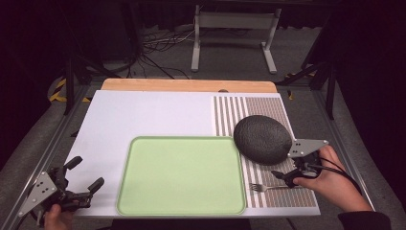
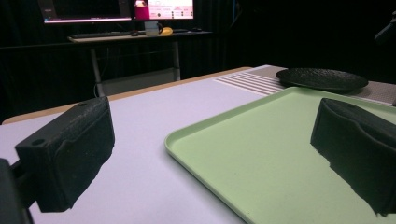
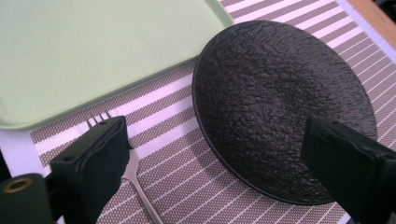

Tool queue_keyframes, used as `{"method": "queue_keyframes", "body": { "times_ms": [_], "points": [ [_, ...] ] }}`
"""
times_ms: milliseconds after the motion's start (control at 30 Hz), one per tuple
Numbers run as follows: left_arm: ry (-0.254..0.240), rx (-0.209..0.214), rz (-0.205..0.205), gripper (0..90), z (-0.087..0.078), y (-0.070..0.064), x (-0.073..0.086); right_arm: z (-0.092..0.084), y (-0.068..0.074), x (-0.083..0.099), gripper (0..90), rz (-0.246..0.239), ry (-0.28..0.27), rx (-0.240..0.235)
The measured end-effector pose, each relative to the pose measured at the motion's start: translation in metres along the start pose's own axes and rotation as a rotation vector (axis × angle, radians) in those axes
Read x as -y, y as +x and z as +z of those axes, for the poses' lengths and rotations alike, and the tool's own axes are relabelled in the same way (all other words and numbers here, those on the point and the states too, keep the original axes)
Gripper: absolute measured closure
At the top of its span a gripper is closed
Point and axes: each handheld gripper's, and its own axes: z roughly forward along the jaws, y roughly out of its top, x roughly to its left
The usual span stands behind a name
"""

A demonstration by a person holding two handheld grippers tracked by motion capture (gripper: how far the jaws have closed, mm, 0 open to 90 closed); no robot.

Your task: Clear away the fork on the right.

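Grippers spread over tray, plate and fork

Table coverage is provided by a white sheet, with a wooden edge exposed at 12 o'clock. A pale green tray is positioned at the centre toward 6 o'clock and is seen bare. A striped placemat is laid at 3 o'clock, just beside the tray. On the placemat, a black textured plate is placed, with its rim close to the tray's 1 o'clock corner. A metal fork lies on the placemat at 5 o'clock from the plate, apart from it, tines directed toward the tray.

The left gripper is held at 8 o'clock on the table, beside the tray's edge. Its jaws are spread wide and nothing is held between them. In the left gripper view, the tray is seen between the jaws, with the plate beyond it.

The right gripper is held by the right hand at 4 o'clock, low over the placemat, just beside the plate and over the fork handle. In the right gripper view, the jaws are spread apart with nothing gripped; the fork passes close by one jaw, and the plate lies partly behind the other. Contact with the fork cannot be determined.
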Motion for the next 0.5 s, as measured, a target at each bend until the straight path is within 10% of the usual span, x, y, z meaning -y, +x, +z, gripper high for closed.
{"method": "queue_keyframes", "body": {
  "times_ms": [500],
  "points": [
    [0.004,0.001,0.001,0.3,0.0,0.0,0.0,0.021,-0.002,0.0,15.0,-0.133,0.199,-0.079]
  ]
}}
